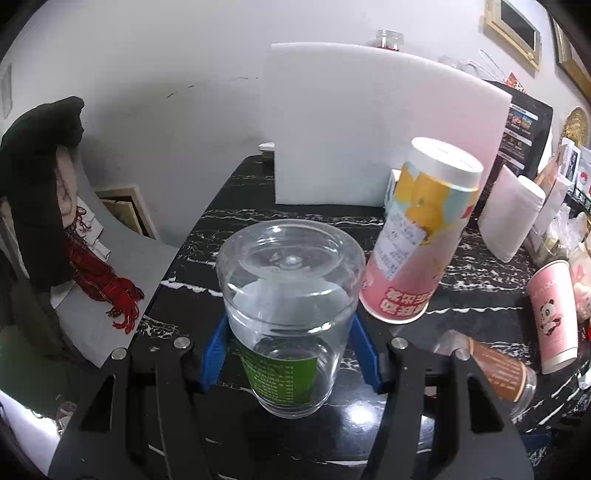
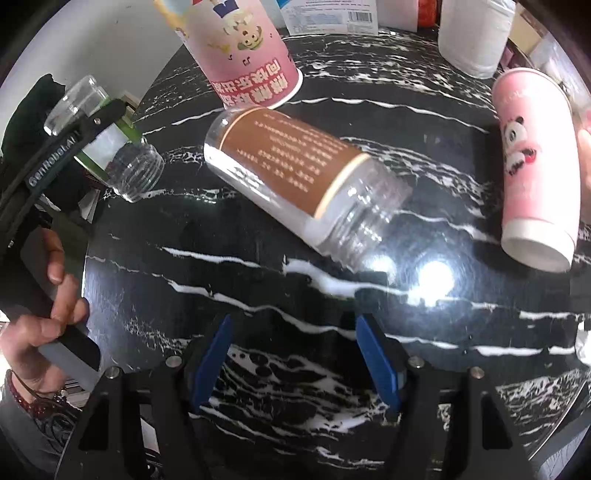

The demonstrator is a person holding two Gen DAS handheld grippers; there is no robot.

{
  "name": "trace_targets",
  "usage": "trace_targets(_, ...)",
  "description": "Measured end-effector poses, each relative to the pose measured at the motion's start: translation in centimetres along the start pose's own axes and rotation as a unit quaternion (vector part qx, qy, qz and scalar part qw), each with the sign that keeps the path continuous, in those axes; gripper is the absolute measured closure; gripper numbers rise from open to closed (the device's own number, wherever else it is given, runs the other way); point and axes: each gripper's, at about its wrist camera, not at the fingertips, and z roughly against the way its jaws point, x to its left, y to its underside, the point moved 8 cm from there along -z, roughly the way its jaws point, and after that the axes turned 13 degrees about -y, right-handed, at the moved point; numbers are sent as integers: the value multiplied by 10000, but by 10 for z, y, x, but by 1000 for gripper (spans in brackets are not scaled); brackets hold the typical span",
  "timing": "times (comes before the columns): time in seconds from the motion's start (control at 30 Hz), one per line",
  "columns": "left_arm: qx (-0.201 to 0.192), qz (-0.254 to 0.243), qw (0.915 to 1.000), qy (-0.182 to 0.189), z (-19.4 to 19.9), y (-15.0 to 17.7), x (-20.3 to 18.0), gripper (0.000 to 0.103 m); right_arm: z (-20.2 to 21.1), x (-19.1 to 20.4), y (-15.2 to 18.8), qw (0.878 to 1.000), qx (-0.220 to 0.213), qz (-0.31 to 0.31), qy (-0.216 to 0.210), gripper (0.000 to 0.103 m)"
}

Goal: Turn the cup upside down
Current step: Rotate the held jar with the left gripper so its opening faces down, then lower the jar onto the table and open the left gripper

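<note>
A clear plastic cup (image 1: 290, 295) with a green label is clamped between the blue fingers of my left gripper (image 1: 290, 322). Its flat base points up and away, and its threaded mouth hangs down just above the black marble table (image 1: 354, 417). The right wrist view shows the same cup (image 2: 122, 158) at the far left, tilted, mouth low and toward the table. My right gripper (image 2: 292, 320) hovers open over bare marble (image 2: 295, 280), with nothing between its fingers.
A clear jar with a brown label (image 2: 295, 173) lies on its side mid-table. A pink fruit-print cup (image 1: 417, 236) and a pink panda cup (image 2: 535, 166) stand mouth down. A white foam board (image 1: 369, 129) and a white roll (image 2: 472, 33) stand behind. A hand (image 2: 44, 325) holds the left gripper's handle.
</note>
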Motion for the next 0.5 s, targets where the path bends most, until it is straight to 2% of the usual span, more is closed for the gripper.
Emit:
trace_targets(0.23, 129, -23, 9999, -39, -3, 18, 0, 45, -10, 6, -14, 10000, 37, 68, -31, 33)
trace_targets(0.4, 462, -26, 9989, 7, -6, 36, 1, 45, -14, 8, -14, 9999, 68, 80, -43, 33)
trace_targets(0.5, 525, 18, 9986, 2, -4, 43, 3, 45, -14, 10, -14, 9999, 52, 113, -26, 33)
